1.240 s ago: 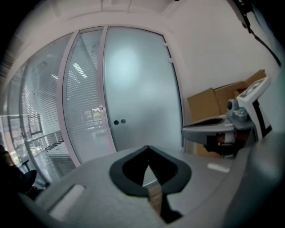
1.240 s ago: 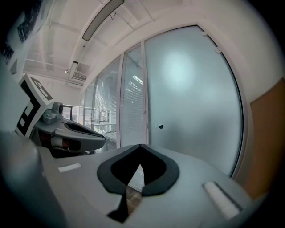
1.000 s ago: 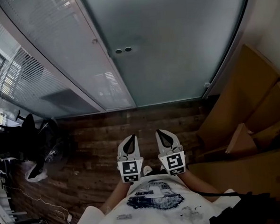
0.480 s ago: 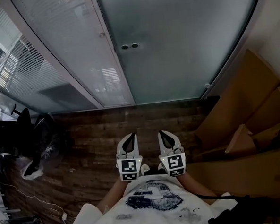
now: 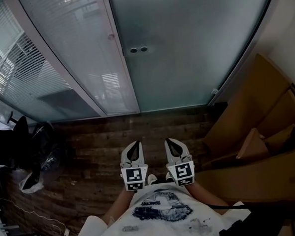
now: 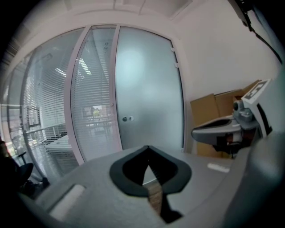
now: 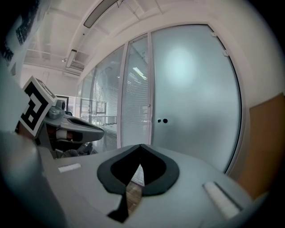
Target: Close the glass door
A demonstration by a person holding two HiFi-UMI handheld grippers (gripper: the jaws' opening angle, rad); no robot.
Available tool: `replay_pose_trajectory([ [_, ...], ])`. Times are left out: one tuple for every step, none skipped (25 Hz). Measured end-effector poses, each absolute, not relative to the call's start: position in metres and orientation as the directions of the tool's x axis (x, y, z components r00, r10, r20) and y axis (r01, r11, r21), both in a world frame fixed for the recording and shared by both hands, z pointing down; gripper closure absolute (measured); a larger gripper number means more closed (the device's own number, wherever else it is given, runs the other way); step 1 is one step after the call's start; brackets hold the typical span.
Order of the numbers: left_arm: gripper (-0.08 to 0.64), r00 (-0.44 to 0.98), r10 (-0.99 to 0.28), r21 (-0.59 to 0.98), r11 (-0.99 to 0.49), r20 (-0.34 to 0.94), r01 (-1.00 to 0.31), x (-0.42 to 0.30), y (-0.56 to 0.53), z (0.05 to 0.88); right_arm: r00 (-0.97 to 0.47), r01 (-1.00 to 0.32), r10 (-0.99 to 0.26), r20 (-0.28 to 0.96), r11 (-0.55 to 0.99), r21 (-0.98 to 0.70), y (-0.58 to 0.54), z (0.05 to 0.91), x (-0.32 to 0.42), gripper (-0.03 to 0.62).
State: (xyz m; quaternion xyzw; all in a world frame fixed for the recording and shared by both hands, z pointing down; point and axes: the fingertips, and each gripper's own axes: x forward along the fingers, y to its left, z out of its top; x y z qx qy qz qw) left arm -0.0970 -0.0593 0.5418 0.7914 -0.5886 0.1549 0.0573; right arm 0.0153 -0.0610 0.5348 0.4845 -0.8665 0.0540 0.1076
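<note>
A frosted glass door (image 5: pixel 183 48) stands ahead, with two small round fittings (image 5: pixel 138 49) near its left edge. That edge lies along a white frame post (image 5: pixel 120 57). My left gripper (image 5: pixel 134 146) and right gripper (image 5: pixel 172 142) hang side by side over the wooden floor, close to my body and well short of the door. Both are shut and hold nothing. The left gripper view shows its closed tips (image 6: pixel 148 149) pointing at the door (image 6: pixel 147 89). The right gripper view shows the same with its tips (image 7: pixel 140 147) and the door (image 7: pixel 196 89).
Flattened cardboard boxes (image 5: pixel 259 148) lean at the right, beside the door. A black office chair (image 5: pixel 24 147) and cables (image 5: pixel 38 211) sit at the left. A glass wall with blinds (image 5: pixel 59 65) runs left of the door. Dark wooden floor (image 5: pixel 138 125) lies between me and the door.
The view has shifted a little: the door fittings slid right and the chair slid toward the left edge. Both grippers stay side by side and shut.
</note>
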Motion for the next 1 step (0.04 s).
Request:
replay_pose_trajectory([
  [0.557,0.260,-0.914,-0.091,-0.300,0.310,-0.949,-0.1001,-0.0594,0.5405,-0.506,-0.852,-0.829,0.240,0.524,0.014,-0.0610,0.5335,0.0130,0.586],
])
